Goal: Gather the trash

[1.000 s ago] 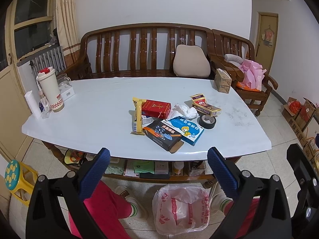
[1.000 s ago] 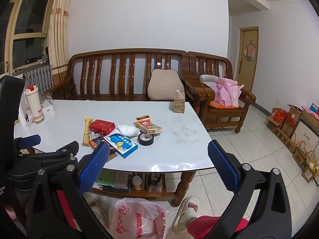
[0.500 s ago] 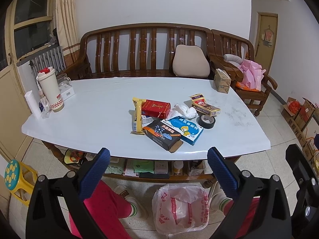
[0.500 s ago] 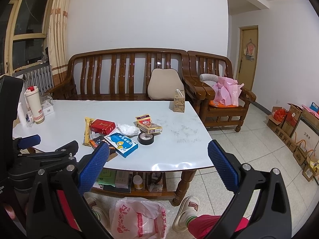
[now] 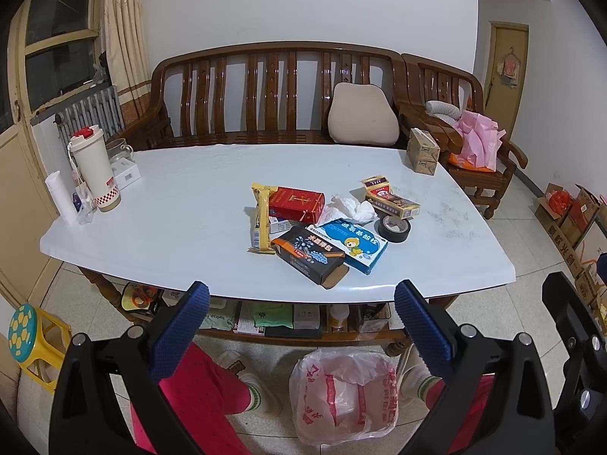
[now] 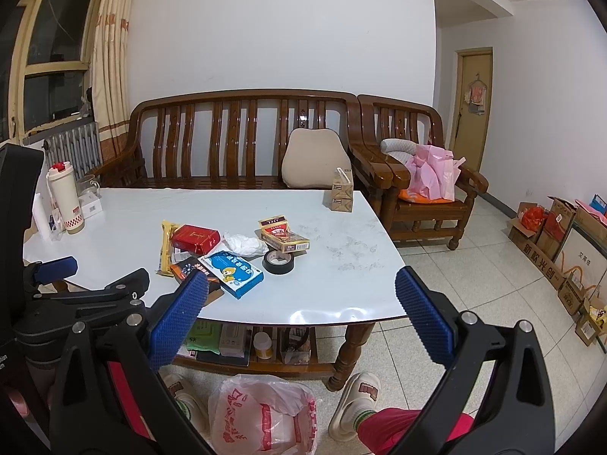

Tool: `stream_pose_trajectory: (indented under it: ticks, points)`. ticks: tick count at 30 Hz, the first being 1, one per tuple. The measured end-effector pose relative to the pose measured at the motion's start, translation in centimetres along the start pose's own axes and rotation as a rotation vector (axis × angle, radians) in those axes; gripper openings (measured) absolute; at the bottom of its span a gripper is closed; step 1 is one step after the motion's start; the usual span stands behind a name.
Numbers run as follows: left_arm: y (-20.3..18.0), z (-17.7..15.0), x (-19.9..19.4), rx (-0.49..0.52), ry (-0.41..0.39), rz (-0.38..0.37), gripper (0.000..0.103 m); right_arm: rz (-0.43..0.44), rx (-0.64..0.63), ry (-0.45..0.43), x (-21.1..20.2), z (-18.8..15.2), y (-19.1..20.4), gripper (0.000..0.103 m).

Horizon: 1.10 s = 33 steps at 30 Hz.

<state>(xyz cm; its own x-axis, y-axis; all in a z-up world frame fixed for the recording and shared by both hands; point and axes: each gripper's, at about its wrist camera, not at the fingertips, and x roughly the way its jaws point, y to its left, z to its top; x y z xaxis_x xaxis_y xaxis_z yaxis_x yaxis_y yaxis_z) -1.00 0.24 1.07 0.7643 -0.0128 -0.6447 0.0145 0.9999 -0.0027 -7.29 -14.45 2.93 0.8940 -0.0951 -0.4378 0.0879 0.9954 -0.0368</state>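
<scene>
Nothing collected yet: the trash sits in one heap on the counter [image 5: 182, 227].

Both the left gripper [image 5: 299, 316] and right gripper [image 6: 301, 303] hang spread and empty, short of the counter's near edge. Around the crumpled tissue [image 5: 351, 208] lie a red carton [image 5: 296, 203], black box [image 5: 309, 258], blue box [image 5: 351, 244] and tape roll [image 5: 393, 228]. The plastic bag [image 5: 341, 398] waits on the floor below.

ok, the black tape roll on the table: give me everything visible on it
The black tape roll is a low glossy ring with a pale inner core, lying flat on the white table. It sits at the right end of the clutter, in front of the gold and red carton and right of the blue and white box. Whether it touches either is unclear. No gripper touches it.
</scene>
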Motion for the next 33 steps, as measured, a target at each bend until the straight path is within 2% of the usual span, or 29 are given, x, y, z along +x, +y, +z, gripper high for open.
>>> stream_pose_trajectory:
  ticks: [15,22,33]
  points:
    - [0.6,0.2,0.6,-0.015,0.008,0.007,0.096,0.016,-0.001,0.008,0.4,0.0,0.0,0.097]
    - [1.6,1.4,1.7,-0.030,0.028,0.014,0.096,0.034,-0.025,0.030,2.4,0.6,-0.1,0.097]
    - [5.6,3.3,6.9,-0.030,0.199,-0.028,0.095,0.174,-0.142,0.109,7.7,3.7,-1.0,0.097]
